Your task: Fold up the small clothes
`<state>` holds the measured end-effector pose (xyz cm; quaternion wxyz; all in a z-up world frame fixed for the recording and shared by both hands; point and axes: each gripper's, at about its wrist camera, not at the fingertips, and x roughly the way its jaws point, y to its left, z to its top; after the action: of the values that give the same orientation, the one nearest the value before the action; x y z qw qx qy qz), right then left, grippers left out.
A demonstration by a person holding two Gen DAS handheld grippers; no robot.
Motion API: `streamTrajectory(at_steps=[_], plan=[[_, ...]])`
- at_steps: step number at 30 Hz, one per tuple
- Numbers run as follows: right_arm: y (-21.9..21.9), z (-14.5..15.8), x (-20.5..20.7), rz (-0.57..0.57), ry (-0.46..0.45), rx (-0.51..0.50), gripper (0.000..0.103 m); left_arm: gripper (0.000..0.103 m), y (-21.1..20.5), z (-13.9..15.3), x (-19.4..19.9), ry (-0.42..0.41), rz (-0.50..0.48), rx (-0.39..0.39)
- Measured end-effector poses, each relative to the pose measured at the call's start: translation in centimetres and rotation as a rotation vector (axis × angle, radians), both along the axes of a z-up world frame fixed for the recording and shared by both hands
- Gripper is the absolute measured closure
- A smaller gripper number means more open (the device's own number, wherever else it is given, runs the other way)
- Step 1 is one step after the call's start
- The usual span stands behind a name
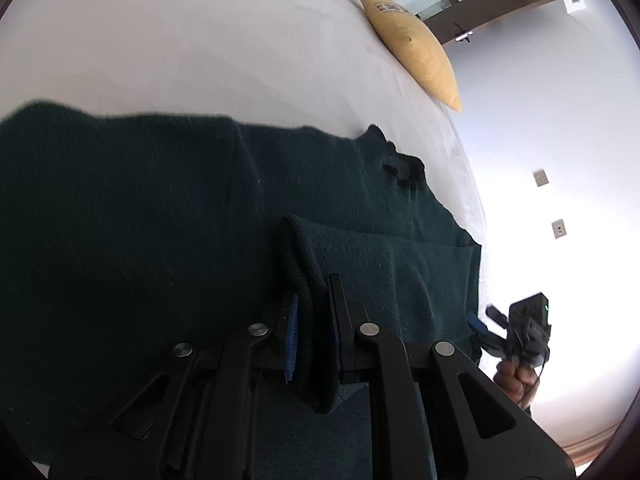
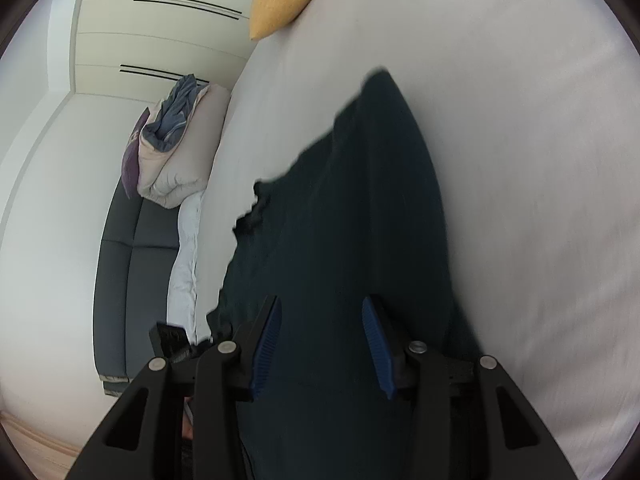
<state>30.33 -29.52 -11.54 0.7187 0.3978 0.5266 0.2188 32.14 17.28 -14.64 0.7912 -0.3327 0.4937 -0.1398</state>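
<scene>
Left claw (image 1: pixel 312 312) pinches a fold of the dark green sweater (image 1: pixel 140 208); right claw (image 2: pixel 320 340) hangs open above it, over the bed (image 2: pixel 540 160).

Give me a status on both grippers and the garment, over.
Left gripper shut on a fold of the dark green sweater. Right gripper open above it, holding nothing. Sweater spread on white bed. Nothing in the way.

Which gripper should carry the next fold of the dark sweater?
Left, probably. The left gripper is already shut on a bunched fold of the dark sweater, lifted off the white bed. The right gripper hangs open above the cloth, gripping nothing, so it would have to grasp first.
</scene>
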Motion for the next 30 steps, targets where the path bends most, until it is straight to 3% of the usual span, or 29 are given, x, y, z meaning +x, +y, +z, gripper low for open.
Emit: streamTrajectory(at_steps=[8,12,16,18,19,21,22,24,26,29,30], plan=[[0.3,1.3,-2.8,0.026,-0.005,-0.027,0.055,0.091,1.6,0.3,-0.9,-0.003,0.060,0.042],[0.2,4.1,-2.9,0.032,-0.103,0.004,0.054,0.091,0.6,4.7,-2.8,-0.114,0.105,0.199],[0.3,4.5,-0.4,-0.012,-0.128,0.050,0.048,0.091,-4.5,6.8,-2.0,-0.175,-0.029,0.279],[1.0,3.3,0.6,-0.022,-0.101,0.070,0.048,0.091,-6.4,5.9,-1.6,-0.163,-0.069,0.335],[1.5,2.0,0.9,-0.008,-0.068,0.061,0.046,0.091,-6.8,4.4,-1.3,-0.112,-0.078,0.353],[2.2,-0.2,0.5,-0.007,-0.008,0.013,0.046,0.091,-6.9,2.2,-1.4,-0.055,-0.076,0.334],[2.0,-0.9,-0.2,-0.007,-0.007,0.028,0.054,0.091,-6.5,1.9,-1.9,-0.072,-0.070,0.315],[1.7,-0.6,-1.8,-0.006,-0.037,0.043,0.054,0.091,-5.8,2.7,-3.1,-0.082,-0.056,0.302],[1.2,0.4,-3.6,-0.039,-0.038,0.049,0.046,0.091,-4.4,4.4,-5.0,-0.115,-0.010,0.255],[1.3,3.0,-6.8,-0.070,-0.113,0.074,0.042,0.091,-0.6,7.3,-9.2,-0.212,0.102,0.162],[1.5,3.5,-7.5,-0.073,-0.125,0.091,0.039,0.085,0.9,7.9,-10.7,-0.228,0.145,0.129]])
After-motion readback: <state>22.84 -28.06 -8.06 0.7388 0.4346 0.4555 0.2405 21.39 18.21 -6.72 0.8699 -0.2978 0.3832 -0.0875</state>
